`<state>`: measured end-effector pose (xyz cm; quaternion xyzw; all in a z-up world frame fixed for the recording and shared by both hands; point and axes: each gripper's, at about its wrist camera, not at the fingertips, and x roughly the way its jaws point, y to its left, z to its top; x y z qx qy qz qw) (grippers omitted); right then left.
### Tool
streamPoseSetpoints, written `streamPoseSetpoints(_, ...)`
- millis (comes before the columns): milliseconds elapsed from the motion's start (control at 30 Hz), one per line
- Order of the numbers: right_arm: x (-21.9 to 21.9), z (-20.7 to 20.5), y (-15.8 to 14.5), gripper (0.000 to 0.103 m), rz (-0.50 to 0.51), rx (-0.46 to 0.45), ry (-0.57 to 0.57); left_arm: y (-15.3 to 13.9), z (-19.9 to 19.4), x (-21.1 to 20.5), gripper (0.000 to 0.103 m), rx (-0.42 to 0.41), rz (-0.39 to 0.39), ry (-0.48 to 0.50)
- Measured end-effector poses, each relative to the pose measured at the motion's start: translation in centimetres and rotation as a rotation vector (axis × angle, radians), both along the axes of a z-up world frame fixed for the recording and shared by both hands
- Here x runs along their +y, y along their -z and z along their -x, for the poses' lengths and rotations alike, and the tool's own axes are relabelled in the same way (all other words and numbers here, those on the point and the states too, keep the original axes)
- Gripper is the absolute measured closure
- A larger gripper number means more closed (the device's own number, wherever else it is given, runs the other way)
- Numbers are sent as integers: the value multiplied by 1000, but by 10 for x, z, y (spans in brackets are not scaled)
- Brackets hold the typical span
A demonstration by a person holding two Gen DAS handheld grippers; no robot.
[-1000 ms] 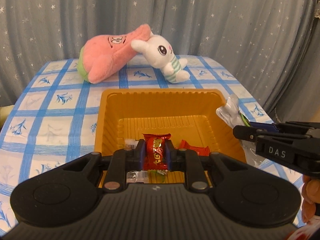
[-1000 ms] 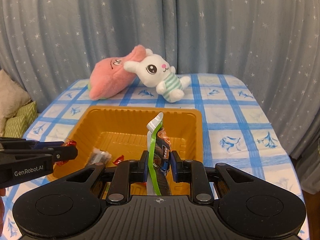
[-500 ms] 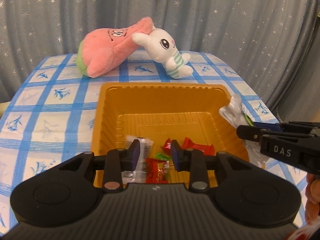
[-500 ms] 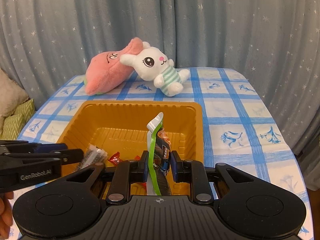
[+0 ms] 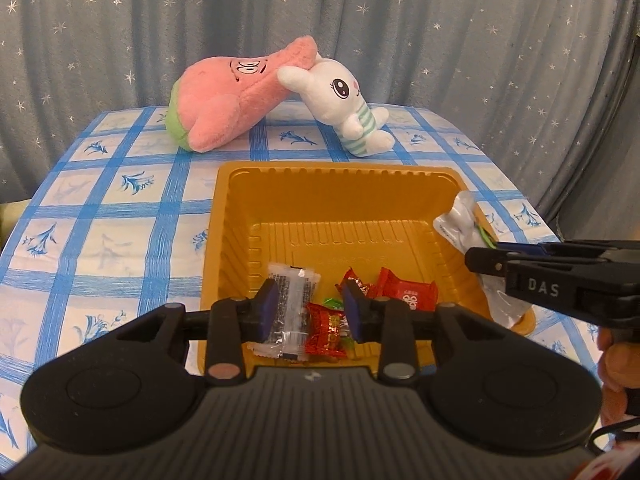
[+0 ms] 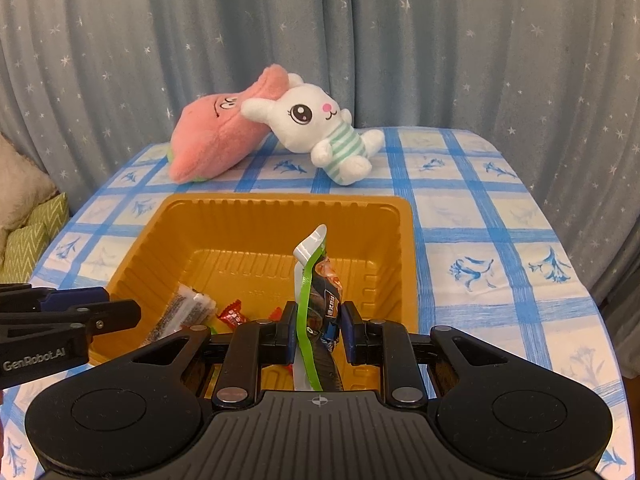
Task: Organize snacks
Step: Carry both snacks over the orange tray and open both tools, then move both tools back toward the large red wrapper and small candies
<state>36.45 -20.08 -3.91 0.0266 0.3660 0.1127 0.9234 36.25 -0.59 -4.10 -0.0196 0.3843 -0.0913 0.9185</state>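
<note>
An orange plastic tray (image 5: 336, 184) (image 6: 256, 216) sits on the checked tablecloth. It holds a clear packet with dark contents (image 5: 290, 308) (image 6: 180, 312) and several red wrapped candies (image 5: 326, 330) (image 5: 406, 294) (image 6: 232, 314). My left gripper (image 5: 310, 310) is open and empty above the tray's near edge; it also shows in the right wrist view (image 6: 120, 312). My right gripper (image 6: 316, 332) is shut on a green-edged snack pouch (image 6: 314, 288), held upright over the tray's near right corner; gripper (image 5: 480, 258) and pouch (image 5: 460, 220) show in the left wrist view.
A pink star plush (image 5: 224, 108) (image 6: 216, 144) and a white rabbit plush (image 5: 344, 104) (image 6: 320, 128) lie at the table's far edge, before a grey starred curtain. Green cushions (image 6: 28, 232) lie off the table to the left.
My left gripper opened and let go of the red candy, which now lies in the tray. Both grippers rose and drew back a little. The right gripper still holds the pouch.
</note>
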Motion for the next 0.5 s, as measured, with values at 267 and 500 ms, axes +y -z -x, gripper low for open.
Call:
streamPoseSetpoints(267, -4, -3, 5, 80, -62, -13, -17, 2, 8, 0, 67, 6, 3, -4)
streamPoseSetpoints(500, -18, 16, -9, 57, -93, -32, 29, -6, 39, 4, 53, -6, -5, -20)
